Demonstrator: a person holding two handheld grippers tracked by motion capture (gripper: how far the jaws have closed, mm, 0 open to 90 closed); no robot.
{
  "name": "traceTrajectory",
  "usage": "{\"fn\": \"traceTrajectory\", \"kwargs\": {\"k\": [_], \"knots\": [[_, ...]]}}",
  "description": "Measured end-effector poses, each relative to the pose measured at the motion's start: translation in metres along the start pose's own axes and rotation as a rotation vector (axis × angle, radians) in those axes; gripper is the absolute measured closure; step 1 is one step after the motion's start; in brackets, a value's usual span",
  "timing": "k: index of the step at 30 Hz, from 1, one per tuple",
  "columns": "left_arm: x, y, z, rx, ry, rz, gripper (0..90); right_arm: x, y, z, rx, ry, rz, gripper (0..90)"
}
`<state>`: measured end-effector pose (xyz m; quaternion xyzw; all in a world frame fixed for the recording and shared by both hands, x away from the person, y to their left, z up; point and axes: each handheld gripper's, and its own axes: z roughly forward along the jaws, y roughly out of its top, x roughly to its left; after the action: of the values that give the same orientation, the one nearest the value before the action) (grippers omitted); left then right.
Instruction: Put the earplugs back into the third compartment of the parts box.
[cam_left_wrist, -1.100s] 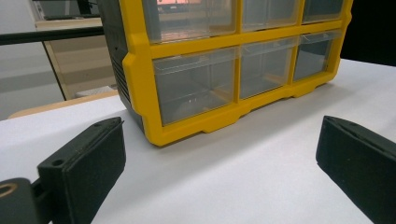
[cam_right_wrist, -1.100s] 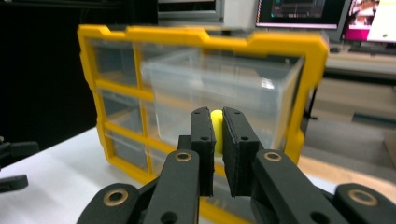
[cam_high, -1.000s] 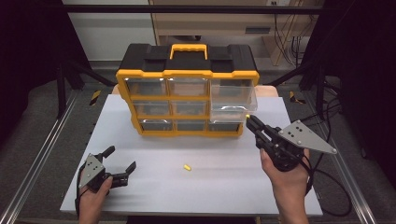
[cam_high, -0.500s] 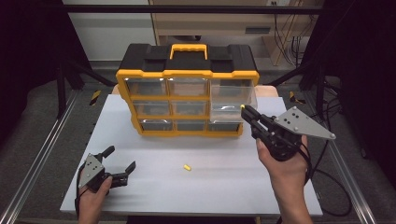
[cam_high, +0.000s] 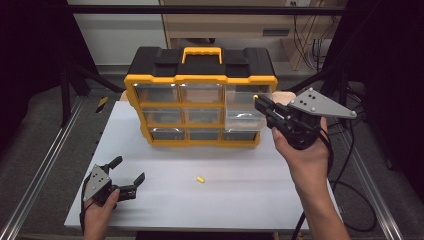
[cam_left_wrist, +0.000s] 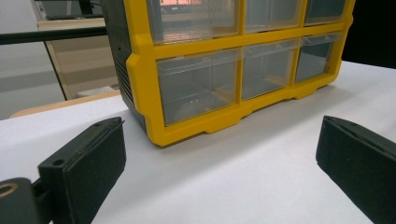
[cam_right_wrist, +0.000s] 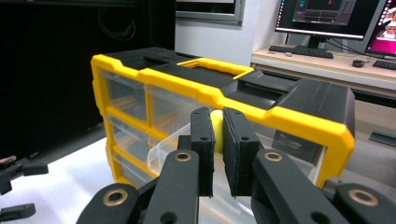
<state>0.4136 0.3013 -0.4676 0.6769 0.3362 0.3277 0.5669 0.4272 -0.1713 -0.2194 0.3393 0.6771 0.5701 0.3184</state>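
- Left gripper: jaws wide apart, nothing between, resting on white table near front-left edge.
- Loose yellow piece on table mid-front.
- Right gripper: clamped on small yellow piece, held over pulled-out clear drawer, right column of yellow organizer.

We read no text, labels or numbers; the monitor behind the organizer is too blurred.

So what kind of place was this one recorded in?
Most likely a lab or office workroom: a white table inside a black metal frame, a desk with monitors and keyboard behind, and cables along the wall.
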Motion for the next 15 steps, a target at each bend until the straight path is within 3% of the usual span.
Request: {"fn": "traceTrajectory", "kwargs": {"k": [15], "knots": [[0.001, 0.0, -0.001, -0.001, 0.001, 0.0, 1.3, -0.024, 0.019, 0.027, 0.078, -0.002, 0.012, 83.0]]}}
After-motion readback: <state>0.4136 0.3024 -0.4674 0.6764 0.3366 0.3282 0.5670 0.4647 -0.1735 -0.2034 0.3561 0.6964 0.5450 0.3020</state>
